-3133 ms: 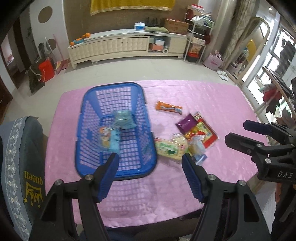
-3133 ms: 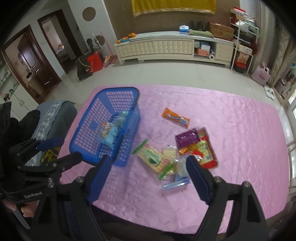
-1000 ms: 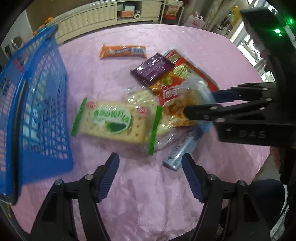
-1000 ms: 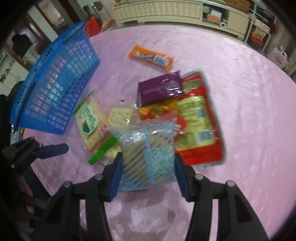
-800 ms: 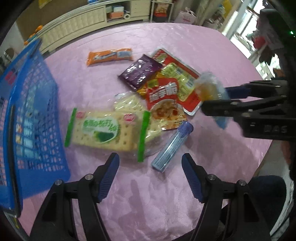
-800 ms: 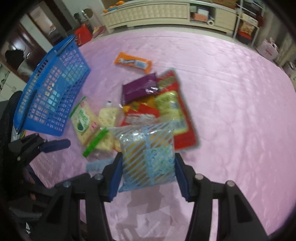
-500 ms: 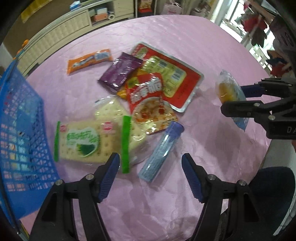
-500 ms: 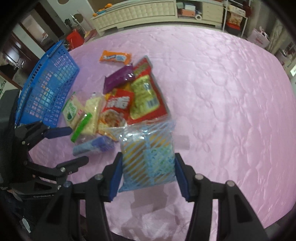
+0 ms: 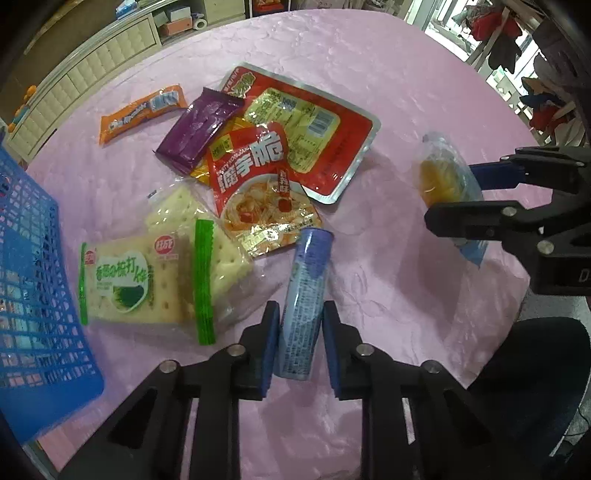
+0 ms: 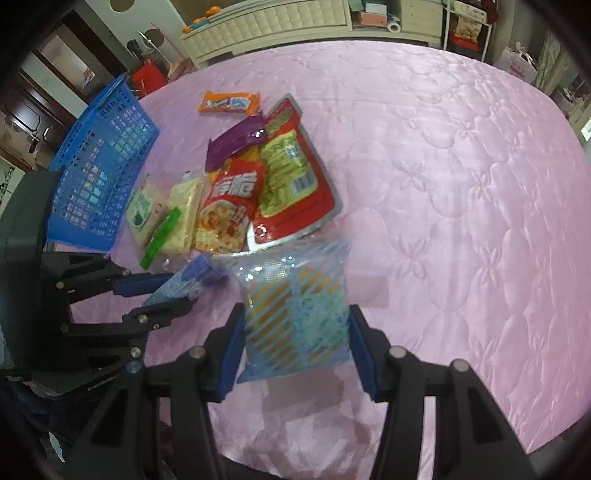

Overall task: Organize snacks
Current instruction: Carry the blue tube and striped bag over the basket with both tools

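Note:
A blue tube-shaped snack pack [image 9: 308, 280] lies on the pink tablecloth [image 9: 369, 74]. My left gripper [image 9: 301, 315] has its jaws closing around the tube's near end, and the blue pads touch both its sides. My right gripper [image 10: 295, 321] is shut on a blue-striped clear bag [image 10: 295, 302] of yellow snacks, held above the cloth at the right of the pile; the same bag [image 9: 443, 177] shows in the left wrist view. The blue basket [image 9: 33, 295] stands at the left.
Loose on the cloth lie a green-edged cracker pack [image 9: 125, 280], a red noodle pack [image 9: 255, 184], a large red pouch [image 9: 314, 129], a purple pack [image 9: 199, 129] and an orange bar [image 9: 142, 110]. The table's near edge lies just below my grippers. A cream cabinet [image 10: 266, 26] stands beyond.
My left gripper has come down over the blue tube and its jaws have narrowed onto it. The right gripper has carried the striped bag off the pile to the right.

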A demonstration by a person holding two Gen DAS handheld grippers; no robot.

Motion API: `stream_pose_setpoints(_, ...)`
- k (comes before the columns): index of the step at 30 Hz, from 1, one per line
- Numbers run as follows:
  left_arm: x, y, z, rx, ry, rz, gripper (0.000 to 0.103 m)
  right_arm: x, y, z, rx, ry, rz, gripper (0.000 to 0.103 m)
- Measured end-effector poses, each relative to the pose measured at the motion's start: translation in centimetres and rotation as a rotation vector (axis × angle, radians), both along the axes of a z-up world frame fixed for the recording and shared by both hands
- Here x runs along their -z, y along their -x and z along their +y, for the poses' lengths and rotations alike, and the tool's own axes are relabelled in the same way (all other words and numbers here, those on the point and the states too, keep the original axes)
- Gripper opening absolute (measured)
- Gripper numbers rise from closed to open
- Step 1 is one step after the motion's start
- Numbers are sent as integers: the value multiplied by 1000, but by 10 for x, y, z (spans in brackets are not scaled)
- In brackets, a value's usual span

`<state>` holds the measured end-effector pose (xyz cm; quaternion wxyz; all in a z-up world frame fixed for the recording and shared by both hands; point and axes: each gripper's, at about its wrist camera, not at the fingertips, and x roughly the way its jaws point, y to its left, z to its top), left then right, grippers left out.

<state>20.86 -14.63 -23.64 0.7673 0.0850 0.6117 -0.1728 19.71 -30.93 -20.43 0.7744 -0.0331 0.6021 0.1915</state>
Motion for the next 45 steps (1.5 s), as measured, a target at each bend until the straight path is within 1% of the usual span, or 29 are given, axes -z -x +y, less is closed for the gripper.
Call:
stream_pose_setpoints(4,-19,11,10,-35,26,-25,18,-12,7,8,-5,7,-18,57)
stream_pose_setpoints(7,-40,22,20,-56,44,-58,18,-28,14,16,-10,12,-43,57)
stream_pose_setpoints(12,-84,39,42,-96,68,-135,18,-60,27,32,-14,1,-92,57)
stream_pose_setpoints(13,-89,43,47,-101,73,-146,18,-66,30,38,-19,-1,-103,57)
stream_pose_setpoints(14,-100,48,53,-112,80,-166,18,-73,33,43,-26,-2,-115,57)
stream_pose_setpoints(15,-103,47,59,-120,83,-180,18,-81,36,50,-33,0,-129,57)
stream_pose_setpoints(20,-143,57,90,-151,97,-243,18,-112,45,81,-65,-12,-182,57)
stream_pose_setpoints(23,-163,63,111,-164,103,-274,18,-126,46,100,-79,-23,-204,57)
stream_pose_setpoints(26,-181,69,131,-181,92,-296,18,-136,43,124,-95,-34,-215,57)
stream_pose_setpoints(27,-181,67,136,-188,89,-299,18,-137,42,130,-100,-36,-217,57)
stream_pose_setpoints(32,-197,68,184,-249,93,-314,18,-144,33,169,-135,-59,-219,57)
stream_pose_setpoints(35,-200,68,207,-280,76,-317,18,-143,24,193,-150,-58,-213,57)
stream_pose_setpoints(38,-198,65,232,-310,65,-317,18,-139,13,217,-168,-65,-198,57)
stream_pose_setpoints(45,-188,49,271,-365,60,-302,18,-123,-16,264,-202,-65,-150,57)
